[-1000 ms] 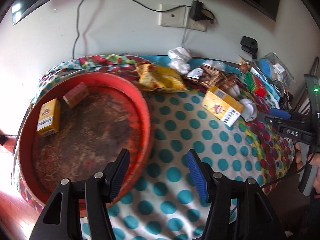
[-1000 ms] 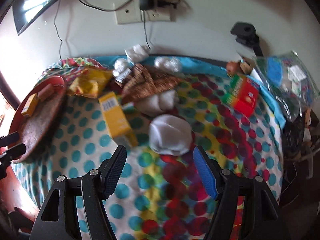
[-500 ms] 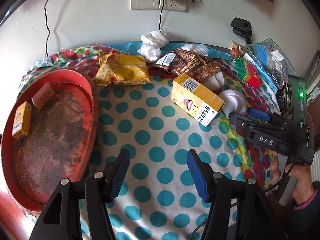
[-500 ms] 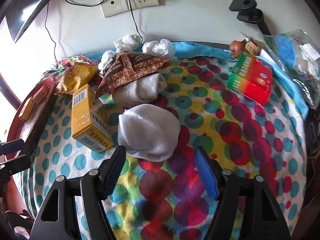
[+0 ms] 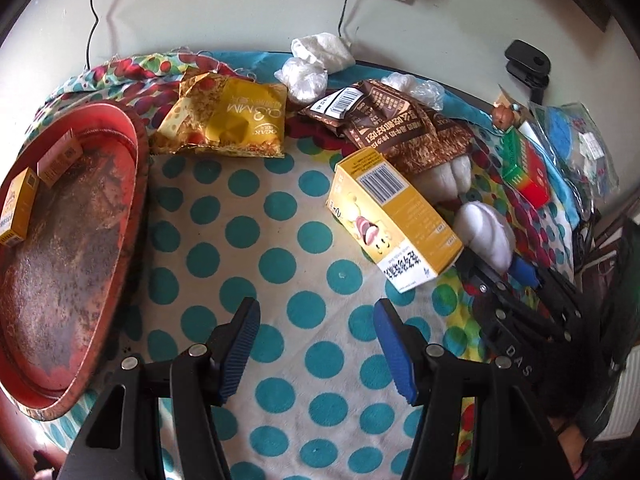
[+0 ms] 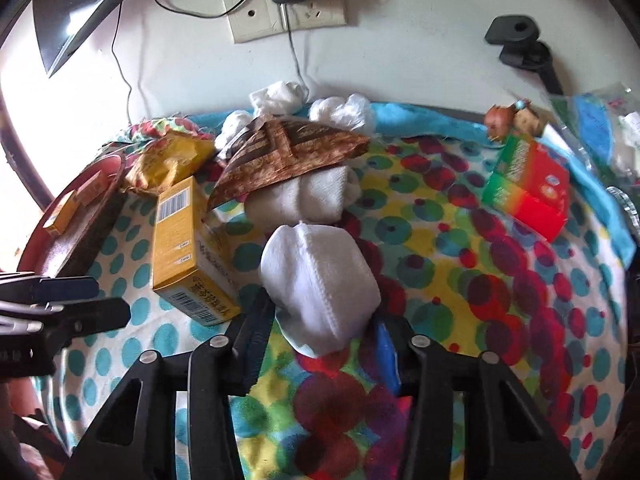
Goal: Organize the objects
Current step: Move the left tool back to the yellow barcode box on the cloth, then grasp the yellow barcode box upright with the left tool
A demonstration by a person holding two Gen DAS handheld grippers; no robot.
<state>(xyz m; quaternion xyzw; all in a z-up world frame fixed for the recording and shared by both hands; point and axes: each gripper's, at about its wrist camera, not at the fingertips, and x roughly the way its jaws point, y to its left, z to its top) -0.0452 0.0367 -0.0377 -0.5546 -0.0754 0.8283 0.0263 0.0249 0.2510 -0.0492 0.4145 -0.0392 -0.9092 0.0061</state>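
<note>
A white rolled sock [image 6: 320, 280] lies on the polka-dot cloth between my right gripper's [image 6: 320, 328] fingers, which stand open around its near end. In the left wrist view the sock [image 5: 486, 236] sits right of a yellow box [image 5: 392, 220]. My left gripper [image 5: 316, 344] is open and empty above the cloth, short of the yellow box. The red tray [image 5: 132, 184] at the left holds two small boxes [image 5: 18, 204]. The yellow box [image 6: 188, 248] also lies just left of the sock in the right wrist view.
A yellow snack bag [image 5: 228, 120], a brown snack bag [image 5: 392, 124], a second white sock [image 6: 316, 196], white wads [image 6: 280, 96] and a red-green box [image 6: 528, 184] lie toward the wall. A plastic bag [image 5: 576, 144] sits far right. A wall socket with cables [image 6: 284, 16] is behind.
My right gripper moved forward and its fingers now straddle the white sock. My left gripper swung right, away from the tray, toward the yellow box.
</note>
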